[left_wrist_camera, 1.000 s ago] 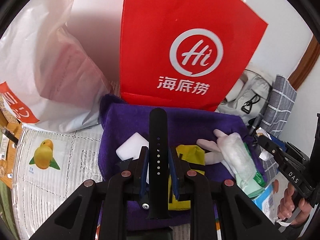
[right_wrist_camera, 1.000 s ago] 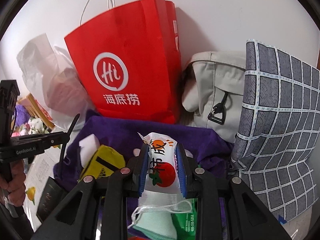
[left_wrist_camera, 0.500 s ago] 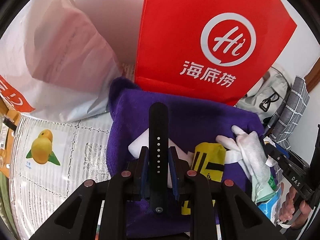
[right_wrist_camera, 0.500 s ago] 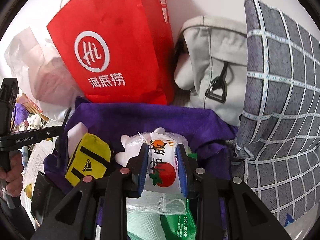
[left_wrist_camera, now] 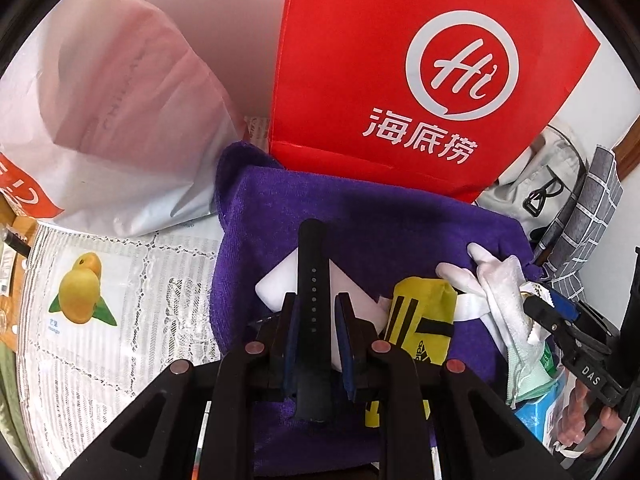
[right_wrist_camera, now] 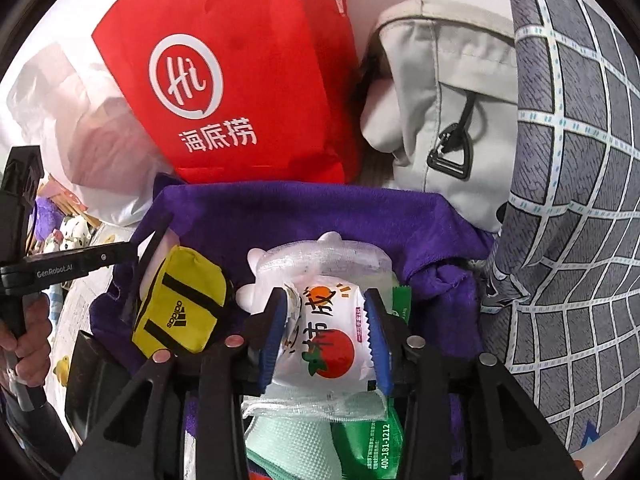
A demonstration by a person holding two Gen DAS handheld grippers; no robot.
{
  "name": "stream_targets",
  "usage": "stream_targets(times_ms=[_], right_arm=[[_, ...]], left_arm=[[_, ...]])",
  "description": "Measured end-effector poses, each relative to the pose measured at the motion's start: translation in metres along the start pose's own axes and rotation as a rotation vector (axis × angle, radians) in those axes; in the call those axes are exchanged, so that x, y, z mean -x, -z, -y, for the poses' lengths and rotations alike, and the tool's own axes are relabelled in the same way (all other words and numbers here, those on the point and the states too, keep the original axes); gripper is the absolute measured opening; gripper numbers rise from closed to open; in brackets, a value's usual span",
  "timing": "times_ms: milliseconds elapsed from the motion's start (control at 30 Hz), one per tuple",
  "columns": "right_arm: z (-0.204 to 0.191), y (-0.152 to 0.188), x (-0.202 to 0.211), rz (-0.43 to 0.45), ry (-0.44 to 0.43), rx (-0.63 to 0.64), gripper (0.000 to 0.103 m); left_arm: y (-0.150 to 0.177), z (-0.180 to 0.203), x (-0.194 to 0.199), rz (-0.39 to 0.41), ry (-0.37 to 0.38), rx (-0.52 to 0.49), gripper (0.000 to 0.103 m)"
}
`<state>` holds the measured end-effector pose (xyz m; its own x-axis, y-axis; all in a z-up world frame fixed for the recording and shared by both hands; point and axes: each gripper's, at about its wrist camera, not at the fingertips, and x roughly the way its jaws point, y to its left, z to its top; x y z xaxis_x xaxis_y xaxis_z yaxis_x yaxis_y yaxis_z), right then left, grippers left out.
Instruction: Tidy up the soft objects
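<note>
My left gripper (left_wrist_camera: 316, 312) is shut on a black watch strap (left_wrist_camera: 313, 264), held above a purple towel (left_wrist_camera: 384, 220). On the towel lie a white sponge block (left_wrist_camera: 276, 288), a yellow adidas pouch (left_wrist_camera: 424, 320) and a white glove (left_wrist_camera: 496, 280). My right gripper (right_wrist_camera: 326, 316) is shut on a white snack packet with a tomato print (right_wrist_camera: 324, 340), above the glove (right_wrist_camera: 320, 256) and a green packet (right_wrist_camera: 372, 440). The yellow pouch (right_wrist_camera: 180, 304) lies to its left on the towel (right_wrist_camera: 288, 216). The left gripper shows at the left edge of the right wrist view (right_wrist_camera: 128, 252).
A red paper bag (left_wrist_camera: 420, 68) stands behind the towel. A white plastic bag (left_wrist_camera: 112, 112) lies left of it. A beige backpack (right_wrist_camera: 448, 100) and a grey checked cloth (right_wrist_camera: 580, 200) stand at the right. A lace tablecloth with a mango card (left_wrist_camera: 80, 292) is at the left.
Both grippers have moved forward and down toward the purple towel, each still holding its item. The red bag looms larger in both views.
</note>
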<state>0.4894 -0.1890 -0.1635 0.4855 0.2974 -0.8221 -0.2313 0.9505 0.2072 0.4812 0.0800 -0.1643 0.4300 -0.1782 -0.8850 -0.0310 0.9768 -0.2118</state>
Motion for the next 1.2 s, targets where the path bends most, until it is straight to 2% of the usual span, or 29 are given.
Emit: stream_targets(times_ms=[233,367,567,667,800,933,1033,1133,1200], right_arm=[[-0.007,0.000,0.008,0.021,-0.021,0.023,0.067],[-0.015,-0.001,0.021,0.078,-0.020,0.041,0.078],[-0.031,0.000,0.054,0.157,0.029,0.064,0.079],[-0.038,0.008,0.070,0.190,0.064,0.060,0.085],[-0.045,0.021,0.088,0.173,0.128,0.050,0.085],[-0.047,0.034,0.111,0.150,0.139,0.032,0.085],[-0.049,0.047,0.130,0.142,0.129,0.011,0.085],[-0.056,0.067,0.154,0.153,0.150,0.007,0.085],[-0.061,0.083,0.173,0.164,0.152,0.004,0.085]], left_arm=[[0.001,0.007,0.007,-0.003,0.008,-0.019,0.018],[0.003,0.017,0.015,0.002,0.020,-0.051,0.018],[0.011,0.028,0.027,0.002,0.028,-0.077,0.032],[0.017,0.037,0.032,-0.007,0.022,-0.097,0.040],[0.029,0.045,0.050,0.020,-0.017,-0.124,0.044],[0.050,0.051,0.077,0.038,-0.014,-0.132,0.050],[0.072,0.057,0.109,0.075,-0.026,-0.137,0.065],[0.093,0.062,0.137,0.109,-0.019,-0.119,0.069],[0.114,0.067,0.158,0.121,-0.019,-0.130,0.076]])
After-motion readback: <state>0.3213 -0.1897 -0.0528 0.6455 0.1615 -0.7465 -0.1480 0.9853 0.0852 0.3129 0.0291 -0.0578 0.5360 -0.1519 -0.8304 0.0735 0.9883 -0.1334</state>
